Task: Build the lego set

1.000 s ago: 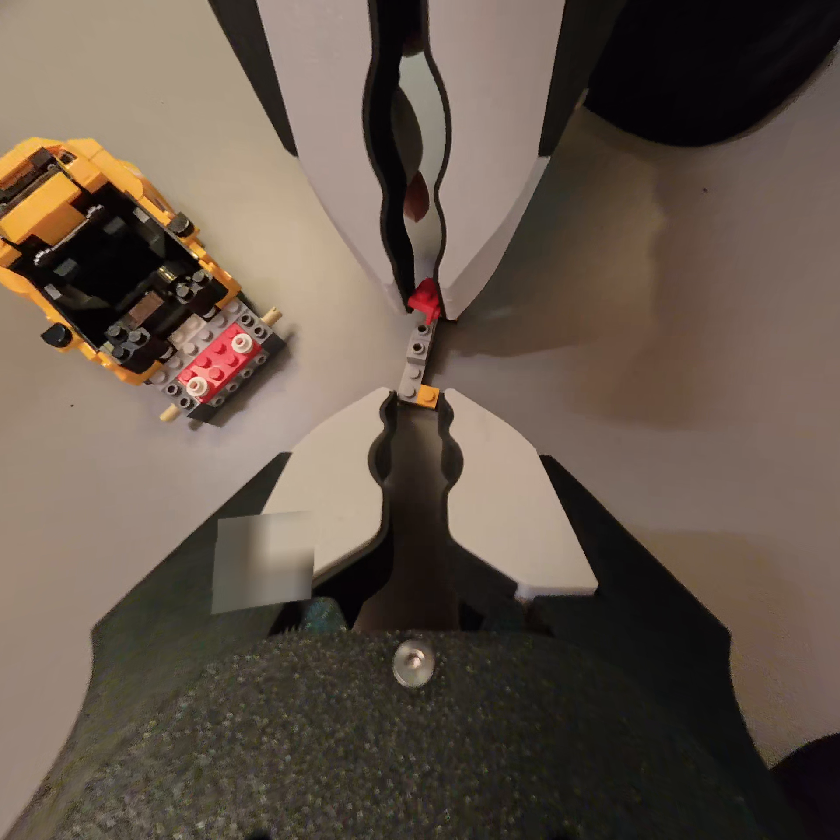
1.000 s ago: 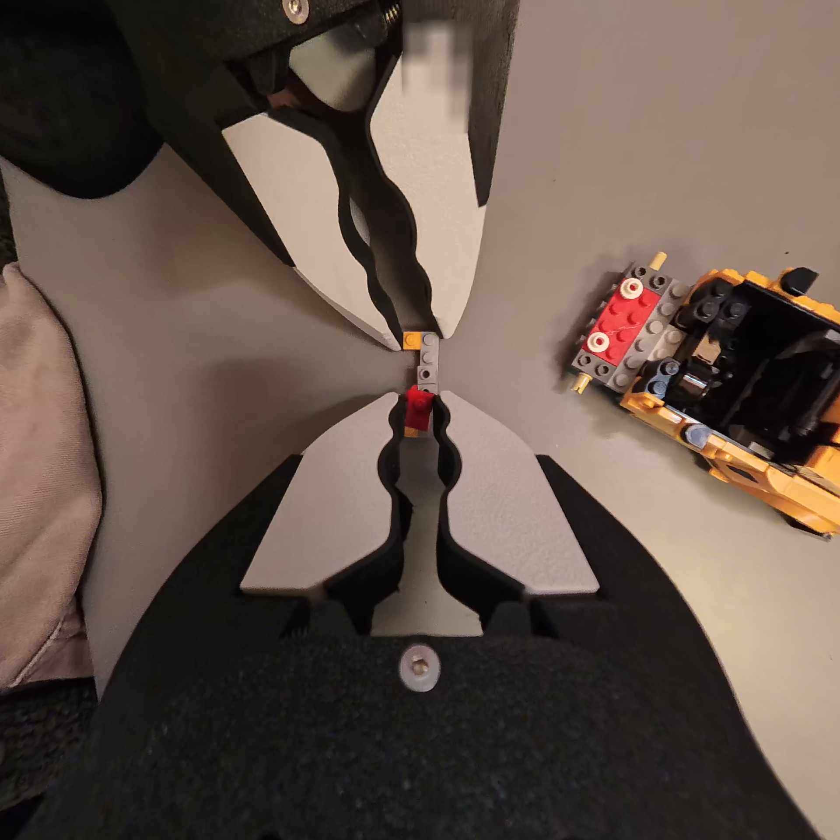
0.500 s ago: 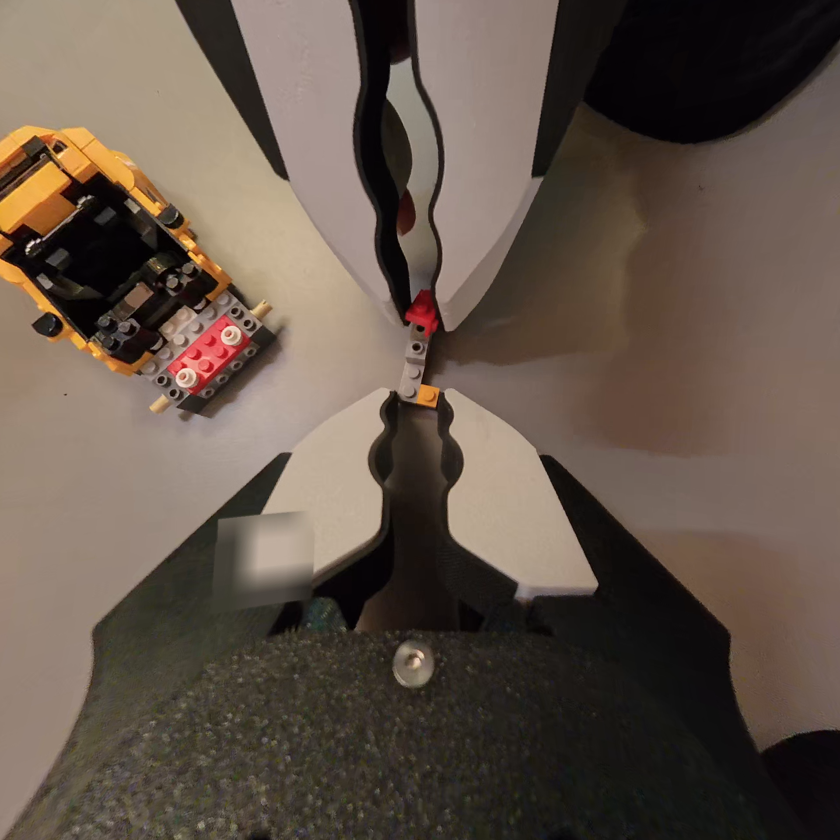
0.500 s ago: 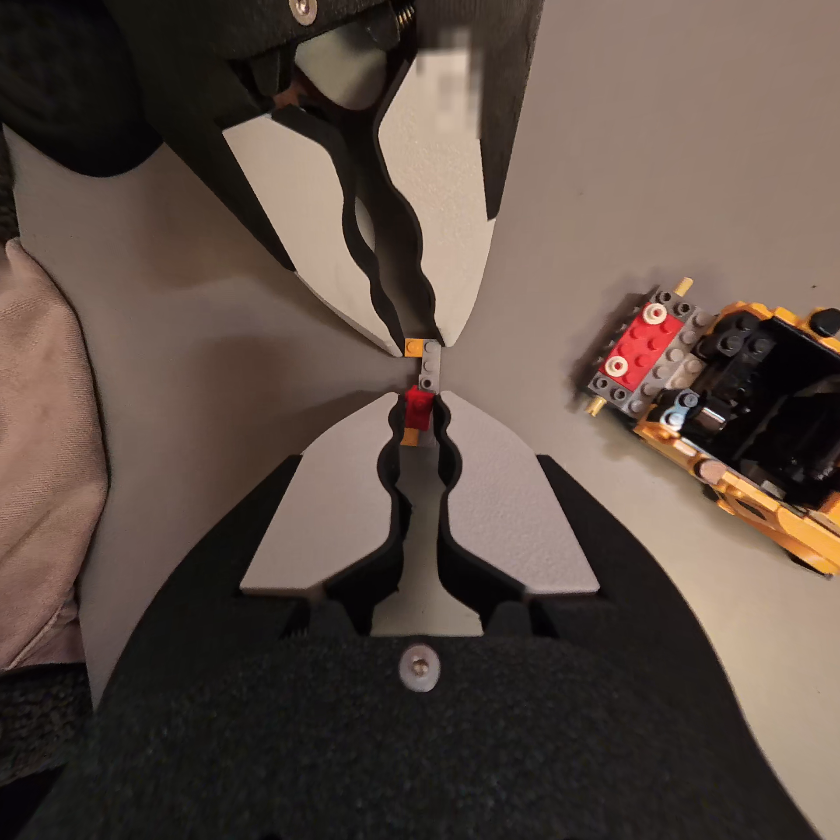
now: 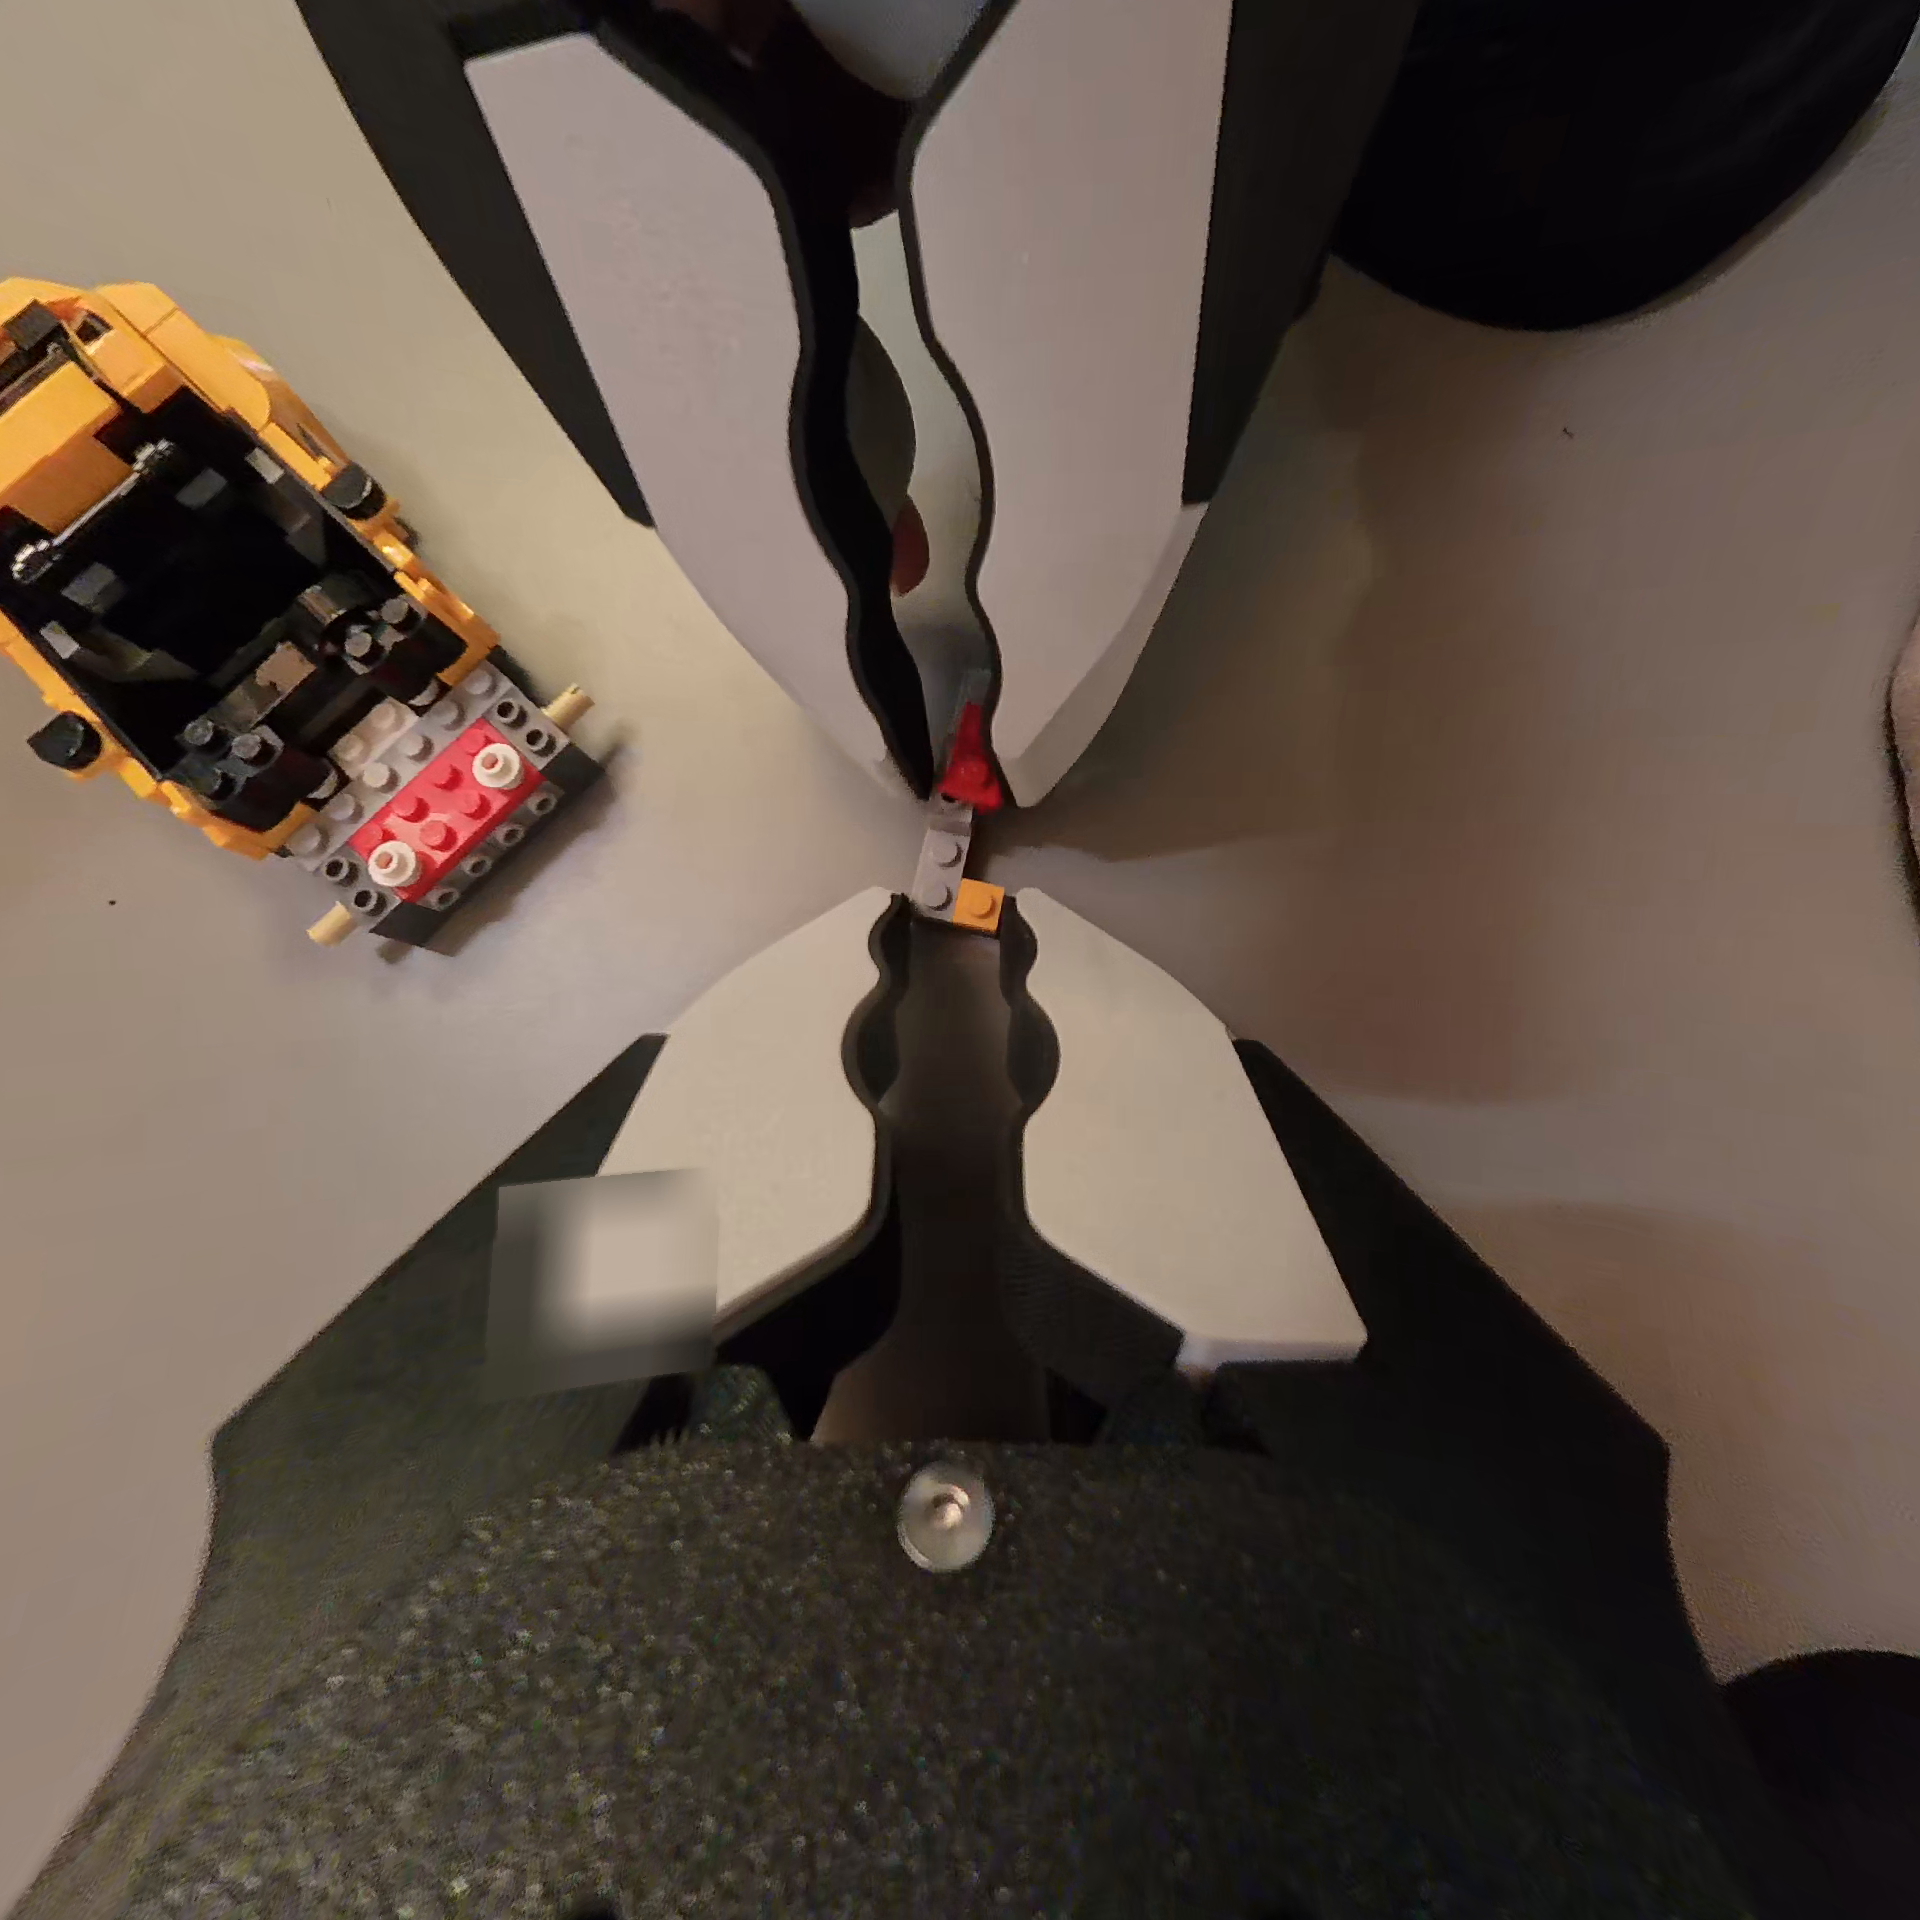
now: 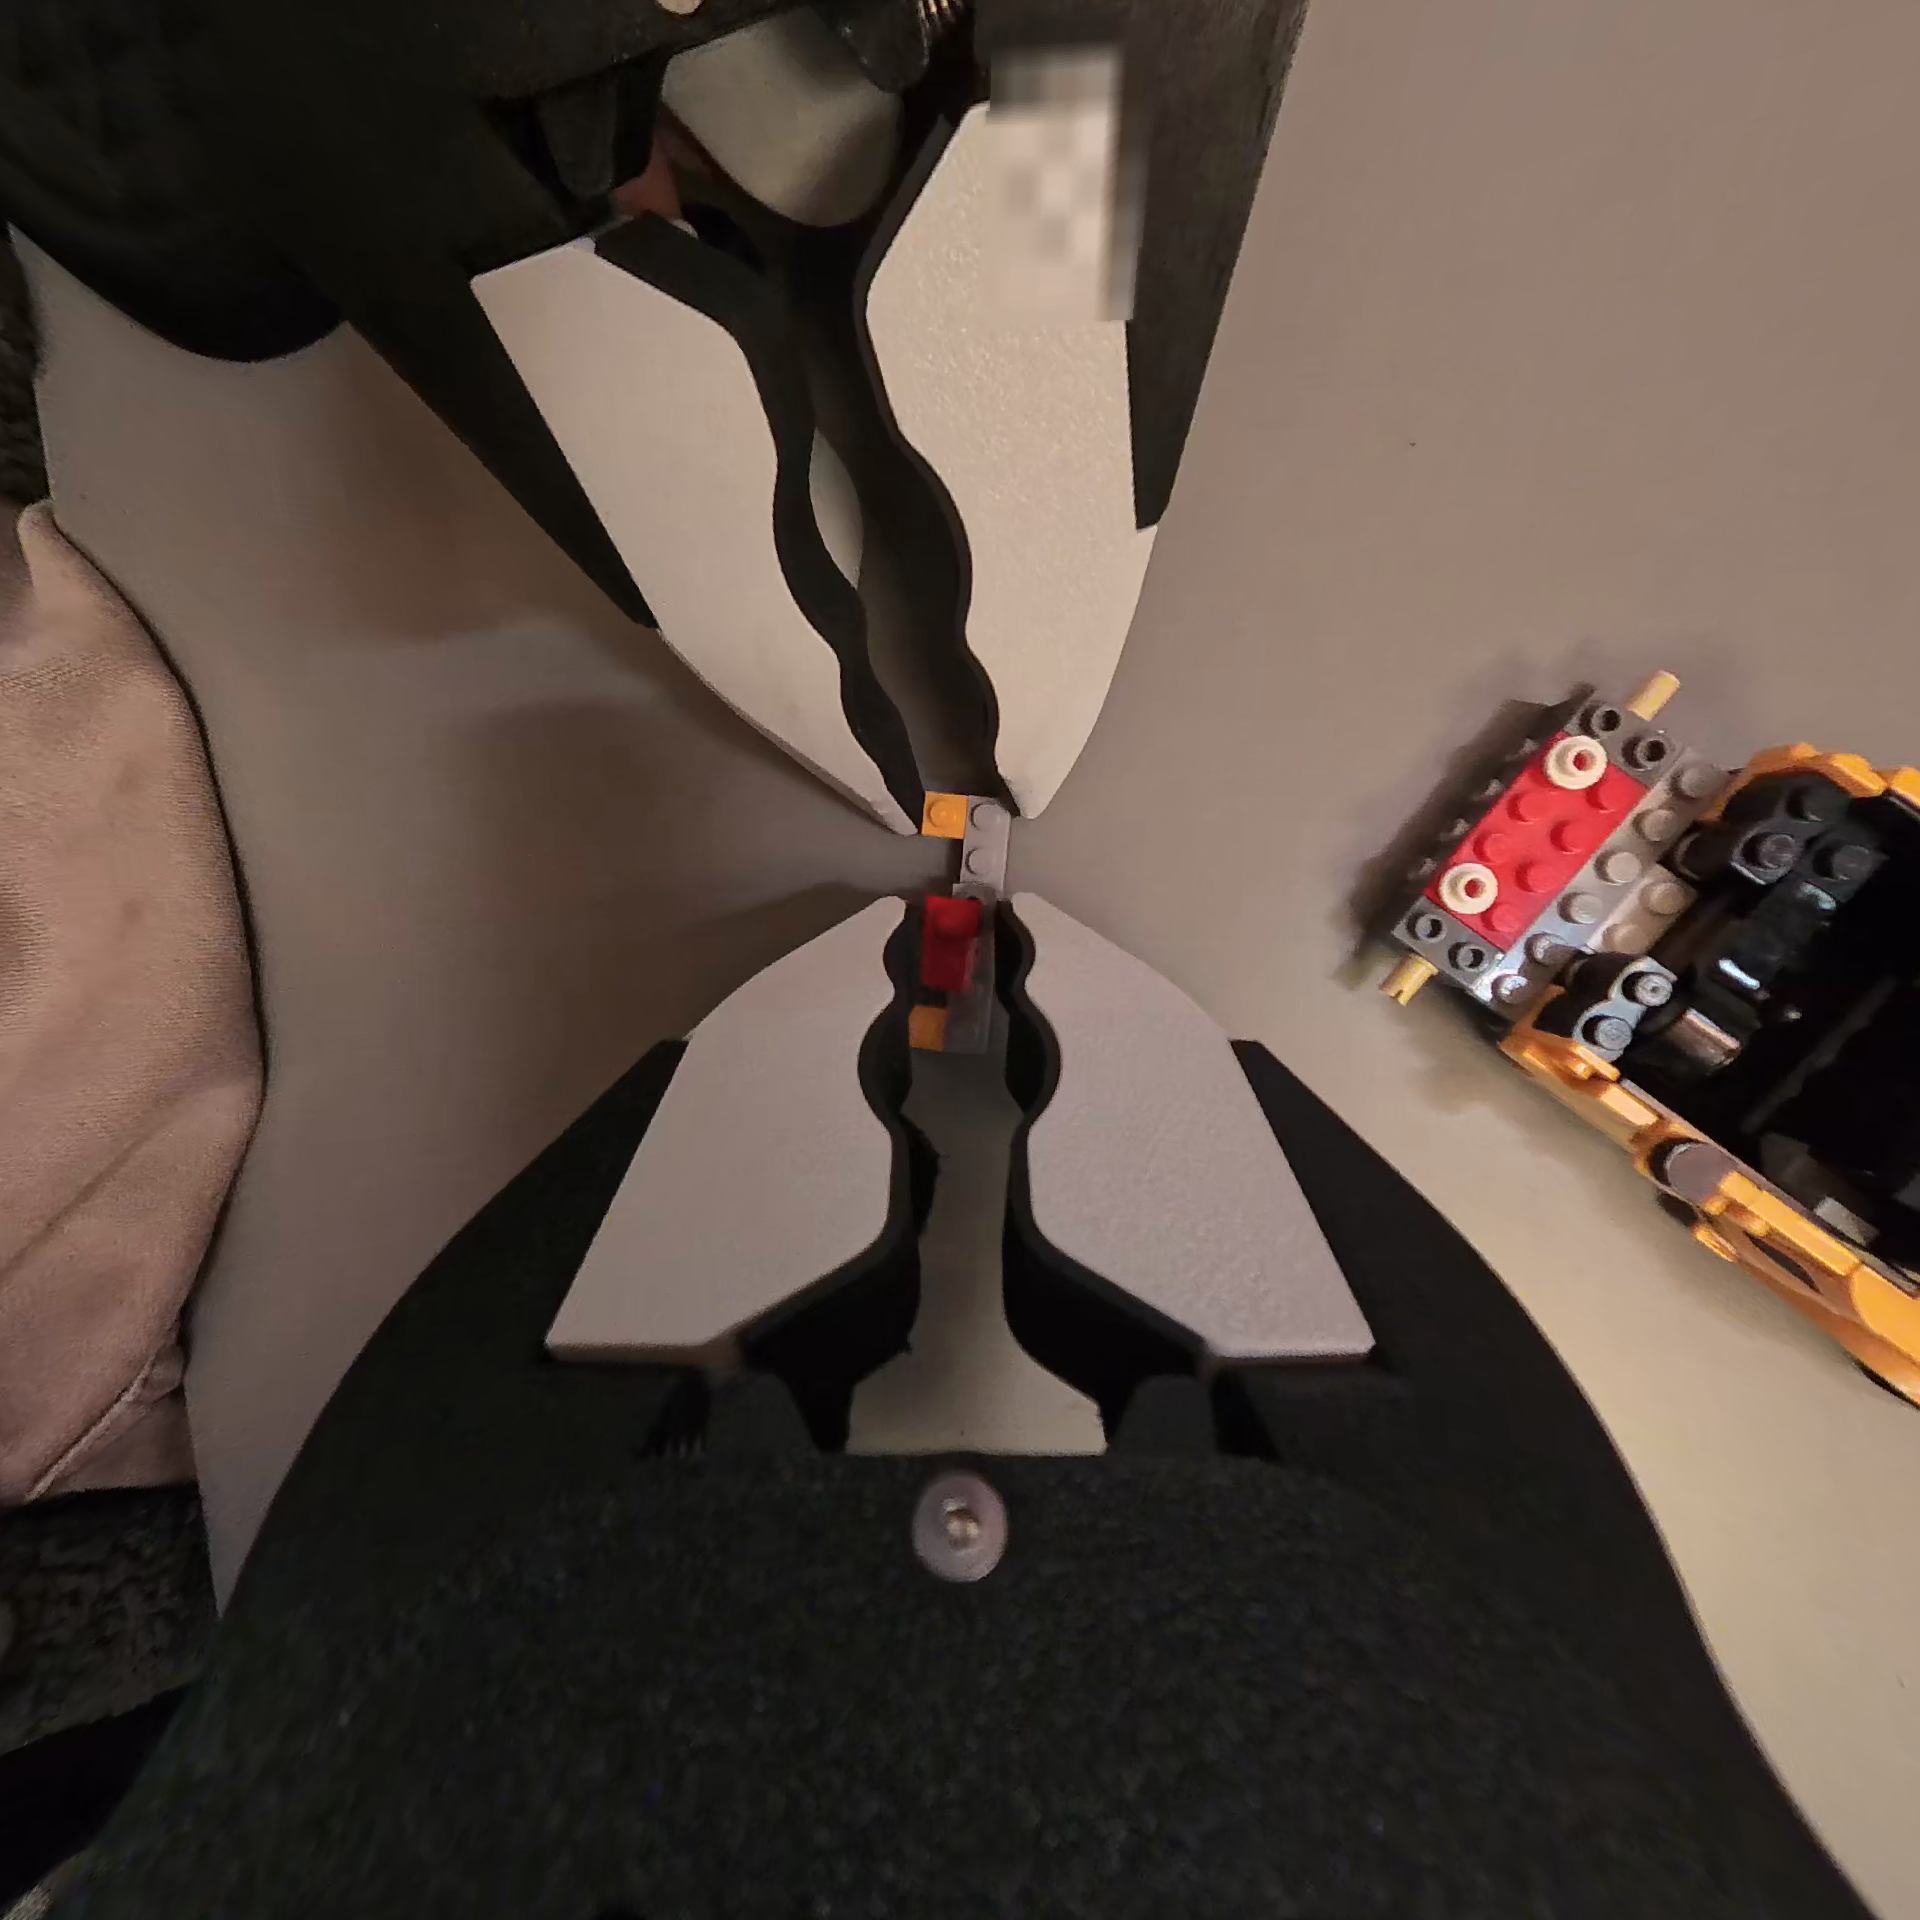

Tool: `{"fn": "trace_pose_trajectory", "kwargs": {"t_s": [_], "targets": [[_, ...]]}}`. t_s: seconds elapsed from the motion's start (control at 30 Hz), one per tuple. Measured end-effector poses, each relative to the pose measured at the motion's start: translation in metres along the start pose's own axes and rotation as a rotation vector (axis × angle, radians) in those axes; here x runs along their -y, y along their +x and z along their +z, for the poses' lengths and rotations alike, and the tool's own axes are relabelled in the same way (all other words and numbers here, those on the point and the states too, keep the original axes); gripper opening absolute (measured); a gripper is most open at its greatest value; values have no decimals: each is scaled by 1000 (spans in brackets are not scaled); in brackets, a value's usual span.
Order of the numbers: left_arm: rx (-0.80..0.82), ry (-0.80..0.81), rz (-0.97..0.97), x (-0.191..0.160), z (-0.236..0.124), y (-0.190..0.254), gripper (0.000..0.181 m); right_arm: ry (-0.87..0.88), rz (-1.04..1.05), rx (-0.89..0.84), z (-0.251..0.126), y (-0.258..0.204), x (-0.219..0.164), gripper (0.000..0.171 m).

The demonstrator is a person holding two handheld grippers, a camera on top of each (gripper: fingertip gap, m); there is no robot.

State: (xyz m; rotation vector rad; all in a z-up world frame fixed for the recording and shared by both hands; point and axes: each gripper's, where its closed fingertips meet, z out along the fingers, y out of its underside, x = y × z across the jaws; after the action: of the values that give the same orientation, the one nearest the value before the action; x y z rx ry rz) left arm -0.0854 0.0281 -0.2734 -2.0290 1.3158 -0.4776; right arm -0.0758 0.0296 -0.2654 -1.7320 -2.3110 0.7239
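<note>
Item: one slim grey studded plastic plate (image 5: 943, 862), a small orange square tile (image 5: 979, 902) at one end and a red sloped piece (image 5: 970, 767) at the other, which we hold clear of the plain grey worktop (image 5: 1558, 935). Our left hand-held gripper (image 5: 954, 914), its jaws nearly closed, pinches the orange-tiled end; our right hand-held gripper (image 6: 961, 961), its jaws likewise narrowed to a slit, clamps the red end, so the two meet tip to tip. In the left wrist view the plate's long axis runs from 6 o'clock to 12 o'clock, straight out from our left fingertips into the right ones; in the right wrist view it runs the same line, red end nearest us. Second item: a part-built orange and black plastic brick car (image 5: 208, 623), its grey and red studded chassis end (image 5: 447, 821) exposed, resting on the worktop at 9 o'clock of the left hand-held gripper and 3 o'clock of the right (image 6: 1662, 987), well apart from both. We judge neither hand clearly nearer.
</note>
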Motion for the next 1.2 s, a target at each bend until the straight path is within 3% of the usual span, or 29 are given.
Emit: {"fn": "trace_pose_trajectory", "kwargs": {"t_s": [0.9,1.2], "targets": [[-55,65,1,8,2,8,22,61,0,102,0,-7,1,12],[-41,73,24,12,8,9,10,83,21,152,-1,-8,0,11]]}}
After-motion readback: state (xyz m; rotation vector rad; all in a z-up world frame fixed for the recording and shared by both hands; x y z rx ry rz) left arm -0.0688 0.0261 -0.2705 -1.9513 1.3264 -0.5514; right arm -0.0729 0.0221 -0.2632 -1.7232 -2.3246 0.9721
